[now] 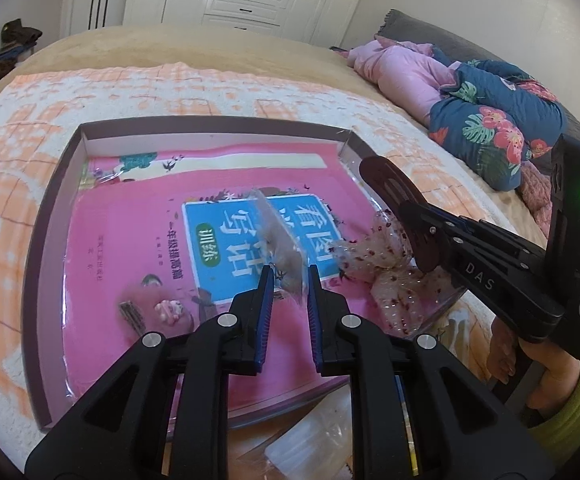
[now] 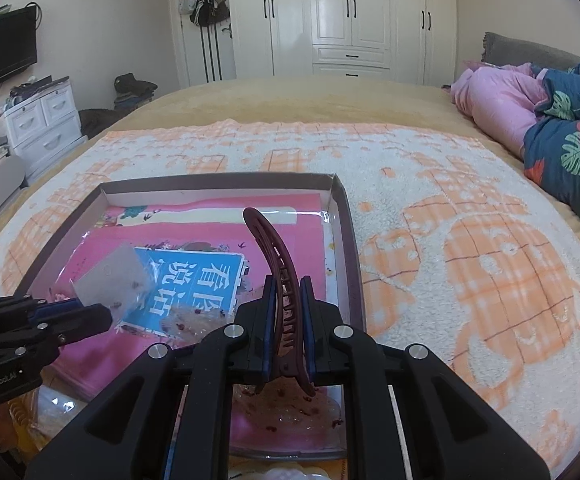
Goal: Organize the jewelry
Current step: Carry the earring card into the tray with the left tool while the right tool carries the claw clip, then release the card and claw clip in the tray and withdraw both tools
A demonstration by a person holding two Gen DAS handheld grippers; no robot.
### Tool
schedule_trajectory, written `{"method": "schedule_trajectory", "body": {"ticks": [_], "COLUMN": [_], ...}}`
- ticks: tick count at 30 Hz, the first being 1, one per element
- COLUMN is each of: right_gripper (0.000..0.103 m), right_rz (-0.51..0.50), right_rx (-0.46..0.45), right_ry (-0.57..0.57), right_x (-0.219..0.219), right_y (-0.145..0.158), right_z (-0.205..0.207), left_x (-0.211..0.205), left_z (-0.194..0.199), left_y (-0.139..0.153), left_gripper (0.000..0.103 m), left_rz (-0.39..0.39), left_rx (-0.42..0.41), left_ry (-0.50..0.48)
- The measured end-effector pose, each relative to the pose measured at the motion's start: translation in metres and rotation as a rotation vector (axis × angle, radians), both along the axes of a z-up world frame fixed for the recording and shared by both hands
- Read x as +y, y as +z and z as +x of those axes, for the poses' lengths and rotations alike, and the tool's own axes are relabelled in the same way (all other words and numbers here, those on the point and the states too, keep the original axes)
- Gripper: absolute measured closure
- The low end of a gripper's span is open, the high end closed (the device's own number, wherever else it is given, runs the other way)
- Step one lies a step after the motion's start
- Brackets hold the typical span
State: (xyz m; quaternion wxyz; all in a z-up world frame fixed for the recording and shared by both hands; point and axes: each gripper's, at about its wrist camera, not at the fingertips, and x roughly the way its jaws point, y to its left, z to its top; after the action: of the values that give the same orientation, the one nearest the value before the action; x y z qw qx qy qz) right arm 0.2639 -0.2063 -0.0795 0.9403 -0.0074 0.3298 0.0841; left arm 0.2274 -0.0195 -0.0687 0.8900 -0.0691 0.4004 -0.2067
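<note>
My left gripper (image 1: 287, 276) is shut on the lower edge of a small clear plastic bag (image 1: 277, 236), which stands up edge-on over the box. In the right wrist view that bag (image 2: 109, 276) sticks up from the left gripper (image 2: 101, 314) at the left. My right gripper (image 2: 287, 284) is shut on a long maroon hair clip (image 2: 267, 240) that curves up and away. In the left wrist view the same clip (image 1: 386, 188) juts from the right gripper (image 1: 418, 240), to the right of the bag. Below them a sheer bow with red specks (image 1: 374, 256) lies in the box.
A shallow brown-rimmed box (image 1: 49, 208) holds a pink book (image 1: 137, 232) under clear film. It rests on an orange-and-white blanket (image 2: 470, 240) on a bed. Pink and blue floral quilts (image 1: 490, 120) are piled at the right. Clear packets (image 1: 314, 440) lie at the box's near edge.
</note>
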Motion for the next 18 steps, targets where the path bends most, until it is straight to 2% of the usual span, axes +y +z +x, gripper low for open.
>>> {"method": "schedule_trajectory", "body": {"ticks": [4,7,10,13,16,18], "right_gripper": [0.091,0.089,0.074,0.069,0.055,0.051], "right_rz": [0.010,0.023,0.022,0.016,0.011,0.006], "right_rx": [0.010,0.002,-0.022,-0.053,-0.084,-0.112], "right_ry": [-0.016,-0.023,-0.028,-0.031,-0.031,-0.029], "right_x": [-0.002,-0.006,-0.009,-0.011,-0.012,-0.012], "right_y": [-0.004,-0.002,0.001,0.005,0.010,0.014], "right_z": [0.000,-0.002,-0.008,-0.017,-0.028,-0.037], "left_x": [0.005,0.009,0.012,0.015,0.018,0.019], "left_z": [-0.001,-0.002,-0.004,-0.006,-0.011,-0.014], "left_y": [0.002,0.003,0.006,0.009,0.014,0.017], "left_gripper": [0.093,0.083,0.083,0.078,0.071,0.068], "left_rz": [-0.003,-0.020,-0.012,-0.014,-0.006,-0.004], "left_rx": [-0.001,0.003,-0.009,-0.018,-0.041,-0.055], "left_ry": [0.015,0.023,0.035,0.046,0.059,0.066]}}
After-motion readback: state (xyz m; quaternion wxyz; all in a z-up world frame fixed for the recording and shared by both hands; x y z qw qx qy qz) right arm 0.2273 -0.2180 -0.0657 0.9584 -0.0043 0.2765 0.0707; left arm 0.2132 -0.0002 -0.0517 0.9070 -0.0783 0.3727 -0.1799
